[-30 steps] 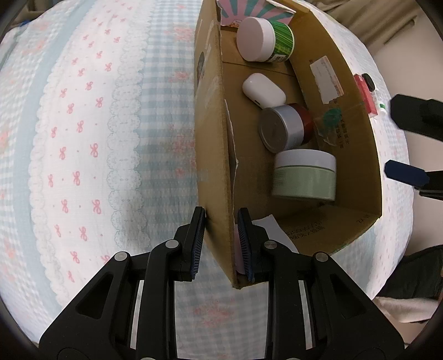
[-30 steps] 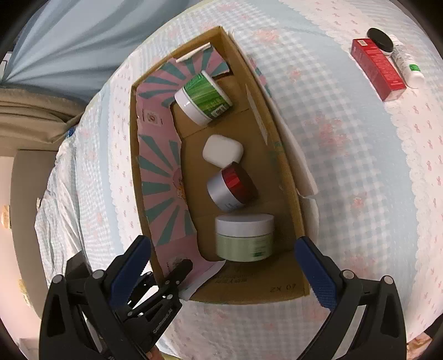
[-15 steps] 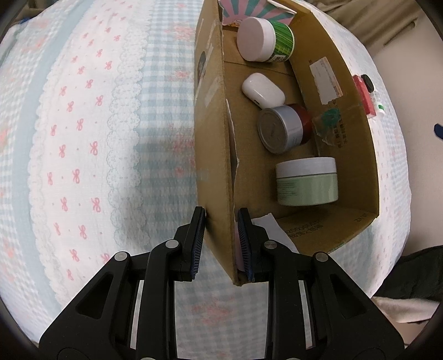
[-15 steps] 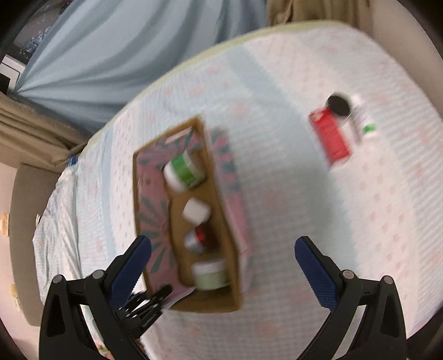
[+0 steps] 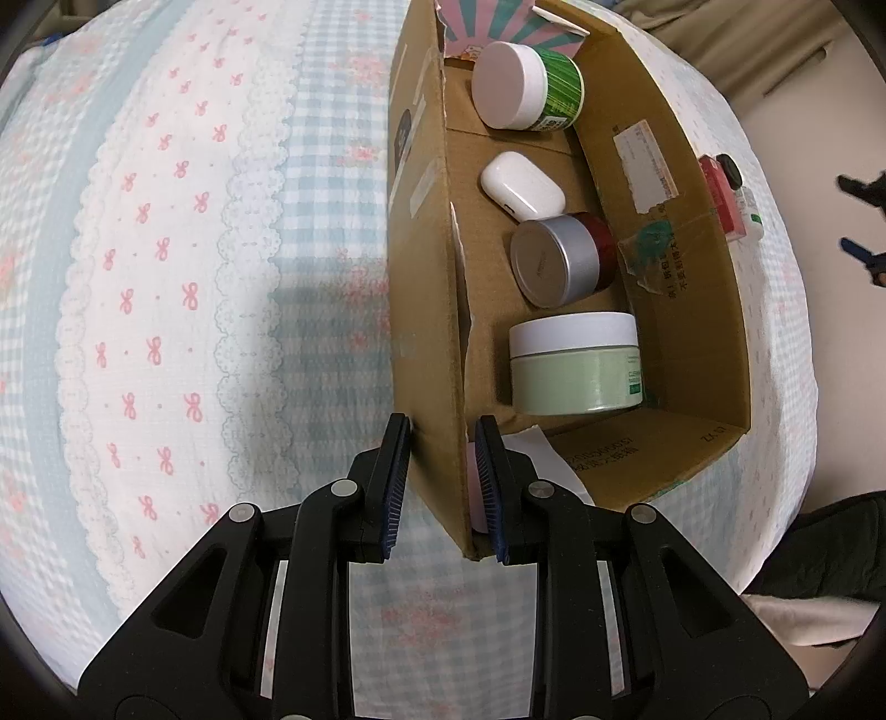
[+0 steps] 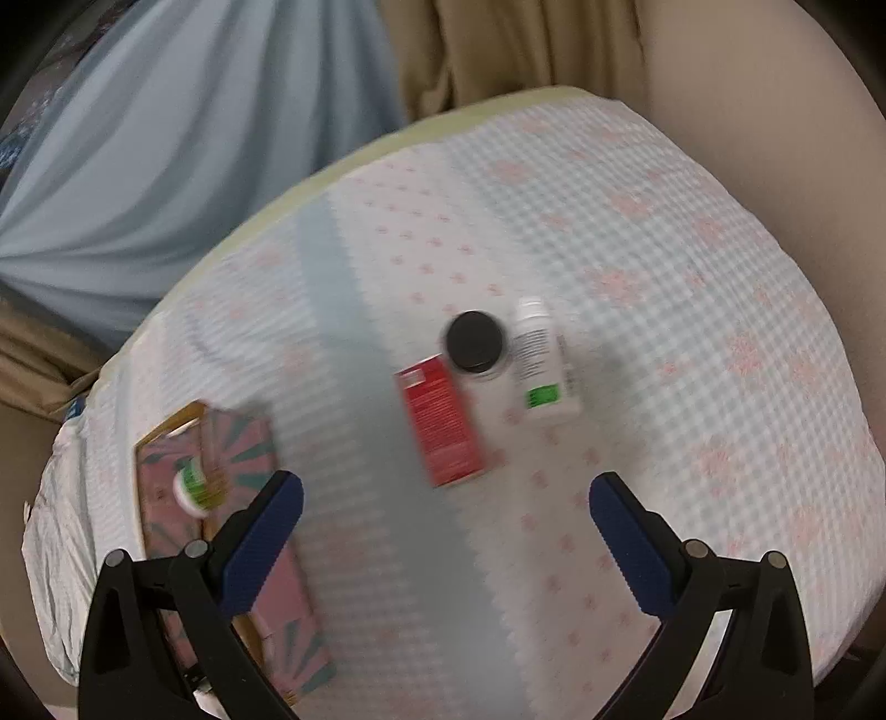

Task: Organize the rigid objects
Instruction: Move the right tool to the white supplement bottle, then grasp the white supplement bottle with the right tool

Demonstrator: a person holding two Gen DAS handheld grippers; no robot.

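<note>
Clamping the left gripper [image 5: 443, 487] on the brown cardboard box's [image 5: 686, 232] wall, we steady it while our wide-open right gripper [image 6: 443, 526] hangs above the flat red carton [image 6: 443, 421].

- We see a bed [image 5: 166, 277] under a blue-checked, pink-bowed sheet.
- Upper left of the right wrist view, pale blue curtains [image 6: 166, 138]; beige drapes [image 6: 498, 50] beside them.

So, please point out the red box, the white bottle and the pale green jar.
red box [image 6: 443, 422], right wrist view, its top face.
white bottle [image 6: 541, 360], right wrist view, its label.
pale green jar [image 5: 576, 382], left wrist view, its side wall.
</note>
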